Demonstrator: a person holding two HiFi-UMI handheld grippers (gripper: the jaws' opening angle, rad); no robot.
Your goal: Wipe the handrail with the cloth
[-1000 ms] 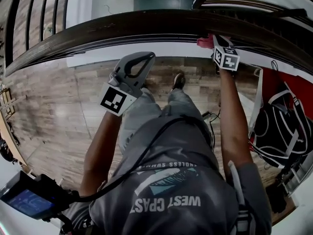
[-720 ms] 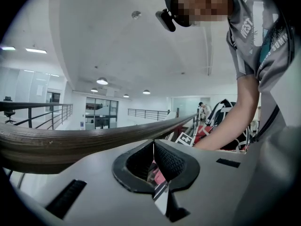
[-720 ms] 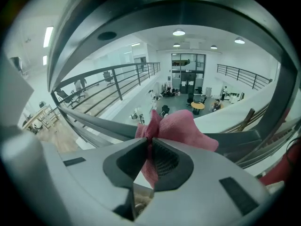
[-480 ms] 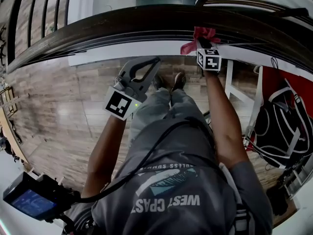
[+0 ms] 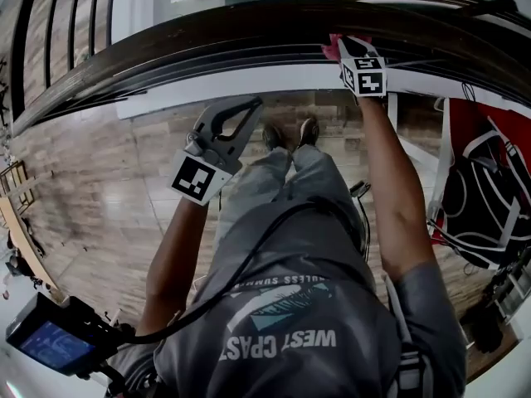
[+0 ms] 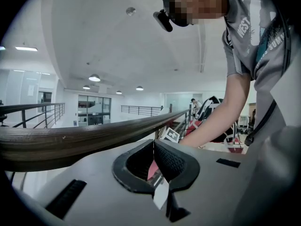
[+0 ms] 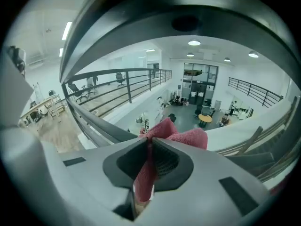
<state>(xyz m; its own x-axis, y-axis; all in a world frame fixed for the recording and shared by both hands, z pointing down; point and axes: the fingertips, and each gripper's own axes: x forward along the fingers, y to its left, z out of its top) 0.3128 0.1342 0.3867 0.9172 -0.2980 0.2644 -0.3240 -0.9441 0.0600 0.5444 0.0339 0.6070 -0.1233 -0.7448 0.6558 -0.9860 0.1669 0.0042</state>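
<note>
**Mid-wipe: cloth against the rail, most of its length seemingly left to do**

My right tongs [image 5: 343, 46] are clamped on the one pink cloth [image 5: 334, 48], held against the near edge of the single dark wooden handrail [image 5: 191, 48], toward its right. My left tongs [image 5: 249, 106] are closed on nothing, hanging below the rail and apart from it. Nothing shows which stretch is clean; I judge the long run leftward remains.

The person wears a grey T-shirt [image 5: 332, 305] with short sleeves, white letters and a teal shape on it, grey trousers [image 5: 265, 189] and dark shoes [image 5: 309, 131]. A black cable [image 5: 249, 258] runs over the shirt. The left gripper [image 5: 253, 104] and right gripper [image 5: 347, 48] are grey, each with a black-and-white square-marked cube.
</note>
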